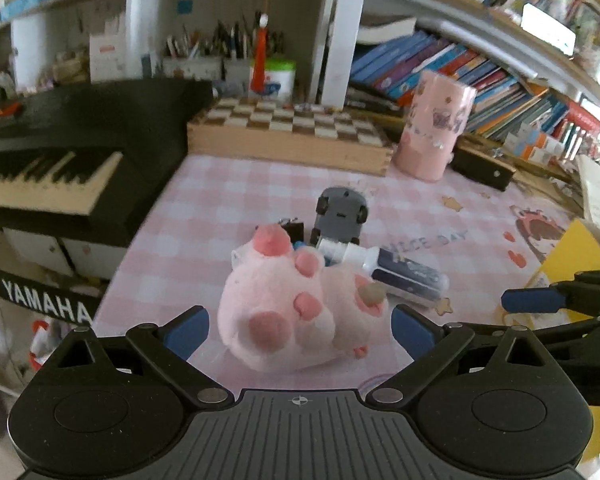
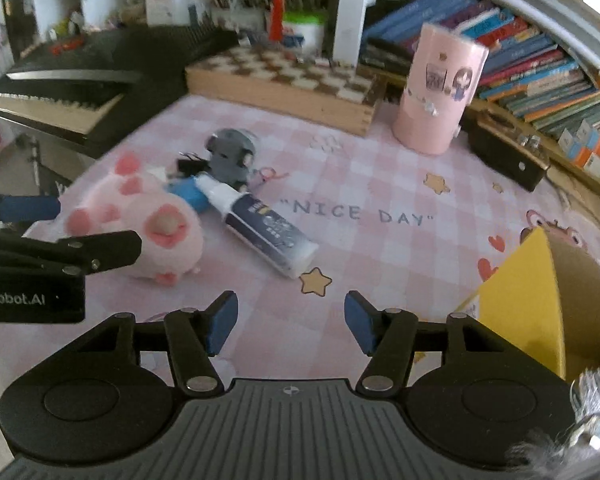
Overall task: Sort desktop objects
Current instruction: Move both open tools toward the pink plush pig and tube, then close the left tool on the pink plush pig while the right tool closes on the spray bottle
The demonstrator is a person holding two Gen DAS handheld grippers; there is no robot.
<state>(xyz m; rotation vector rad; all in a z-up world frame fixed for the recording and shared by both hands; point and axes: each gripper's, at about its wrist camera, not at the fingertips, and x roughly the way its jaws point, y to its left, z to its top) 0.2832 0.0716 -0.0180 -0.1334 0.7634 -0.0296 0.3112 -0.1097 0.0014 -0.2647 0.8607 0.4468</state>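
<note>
A pink plush pig (image 1: 292, 308) lies on its back on the pink checked desk mat (image 1: 220, 200). My left gripper (image 1: 300, 330) is open, its blue pads on either side of the pig's near end, not touching. Behind the pig lie a dark tube with a white cap (image 1: 400, 270), a grey toy car (image 1: 342, 216) on its roof and a small black clip (image 1: 294, 228). My right gripper (image 2: 290, 322) is open and empty over the mat, to the right of the pig (image 2: 140, 220) and near the tube (image 2: 268, 226). It shows at the right edge of the left wrist view (image 1: 540, 300).
A yellow cardboard box (image 2: 528, 300) stands open at the right. A pink cylinder holder (image 2: 440, 88), a wooden chessboard box (image 2: 284, 84) and a black case (image 2: 504, 152) line the back. A Yamaha keyboard (image 1: 52, 176) is at the left. Bookshelves stand behind.
</note>
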